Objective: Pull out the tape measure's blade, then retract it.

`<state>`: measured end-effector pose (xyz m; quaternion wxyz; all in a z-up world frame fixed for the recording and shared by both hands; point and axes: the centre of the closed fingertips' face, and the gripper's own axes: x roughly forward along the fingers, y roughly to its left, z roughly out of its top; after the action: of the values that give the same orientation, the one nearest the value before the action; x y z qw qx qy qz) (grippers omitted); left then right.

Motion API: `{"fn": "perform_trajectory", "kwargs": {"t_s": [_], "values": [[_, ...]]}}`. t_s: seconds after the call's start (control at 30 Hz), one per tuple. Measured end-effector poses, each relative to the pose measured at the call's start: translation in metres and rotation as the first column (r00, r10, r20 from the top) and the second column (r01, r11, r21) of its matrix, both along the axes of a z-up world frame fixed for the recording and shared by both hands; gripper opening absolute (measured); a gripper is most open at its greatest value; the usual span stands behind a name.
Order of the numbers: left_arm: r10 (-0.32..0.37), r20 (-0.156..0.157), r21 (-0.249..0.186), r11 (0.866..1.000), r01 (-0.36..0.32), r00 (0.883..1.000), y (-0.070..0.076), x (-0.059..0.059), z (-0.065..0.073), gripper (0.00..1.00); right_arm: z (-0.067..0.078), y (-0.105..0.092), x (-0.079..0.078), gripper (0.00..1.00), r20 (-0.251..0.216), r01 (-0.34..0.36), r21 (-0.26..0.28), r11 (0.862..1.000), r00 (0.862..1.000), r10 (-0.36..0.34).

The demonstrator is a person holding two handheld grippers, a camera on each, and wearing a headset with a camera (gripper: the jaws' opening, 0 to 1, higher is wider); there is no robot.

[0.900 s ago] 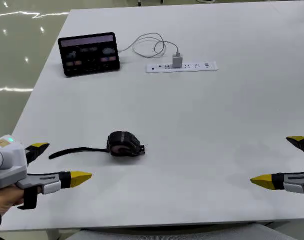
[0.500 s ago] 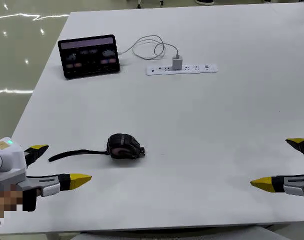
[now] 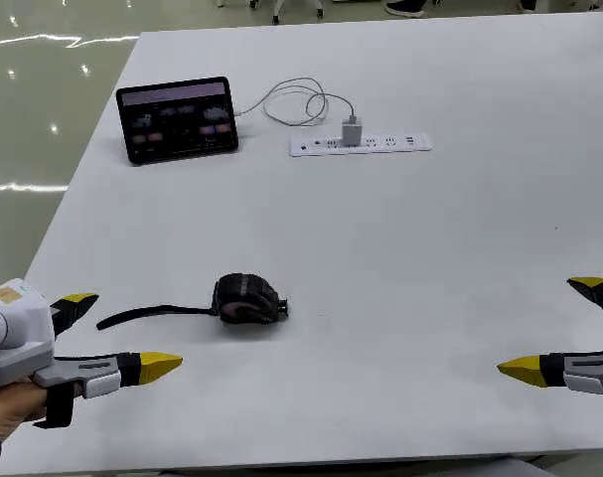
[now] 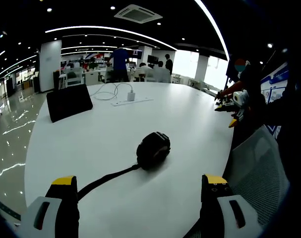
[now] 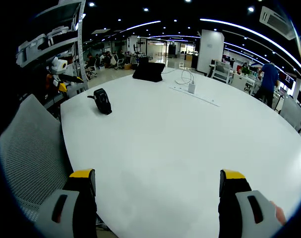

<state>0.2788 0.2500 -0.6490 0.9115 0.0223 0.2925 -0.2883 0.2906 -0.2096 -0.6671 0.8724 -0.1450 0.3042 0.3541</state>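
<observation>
A black tape measure [image 3: 246, 298] lies on the white table [image 3: 410, 238], its black wrist strap [image 3: 147, 315] trailing left. In the left gripper view the tape measure [image 4: 153, 148] sits just ahead, between the jaws, and the strap [image 4: 104, 178] runs back toward them. My left gripper [image 3: 117, 334] hovers open at the table's near left, beside the strap's end. My right gripper [image 3: 564, 328] stands open at the near right edge, far from the tape measure [image 5: 102, 101]. Nothing is held.
A dark tablet [image 3: 177, 118] stands propped at the far left. A white power strip [image 3: 361, 145] with a plugged charger [image 3: 352, 129] and coiled cable [image 3: 299, 96] lies behind the middle. A grey mesh chair [image 5: 31, 153] sits by the near edge.
The head camera has tilted, so the scene sits slightly lower. The left gripper has sunk a little; the tape measure and right gripper keep their places.
</observation>
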Motion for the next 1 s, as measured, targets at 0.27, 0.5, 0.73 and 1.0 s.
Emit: {"fn": "perform_trajectory", "kwargs": {"t_s": [0.27, 0.5, 0.73, 1.0], "values": [[-0.021, 0.006, -0.006, 1.000, 0.021, 1.000, -0.005, 0.000, 0.000, 1.00, -0.002, 0.003, -0.001, 1.00, 0.000, -0.006, 0.004, 1.000, 1.000, 0.006], [-0.051, 0.038, 0.087, 0.995, 0.047, 0.998, -0.004, 0.012, -0.006, 1.00, 0.003, 0.011, 0.005, 1.00, 0.021, -0.023, 0.024, 0.999, 1.000, 0.022], [-0.096, -0.004, 0.099, 0.990, 0.096, 0.995, -0.014, 0.023, -0.007, 1.00, 0.009, 0.027, 0.011, 1.00, 0.034, -0.066, 0.064, 0.996, 0.997, 0.063], [-0.175, 0.011, 0.134, 0.976, 0.172, 0.984, -0.028, 0.046, 0.000, 1.00, 0.009, 0.041, 0.020, 1.00, 0.028, -0.102, 0.058, 0.993, 0.995, 0.101]]}}
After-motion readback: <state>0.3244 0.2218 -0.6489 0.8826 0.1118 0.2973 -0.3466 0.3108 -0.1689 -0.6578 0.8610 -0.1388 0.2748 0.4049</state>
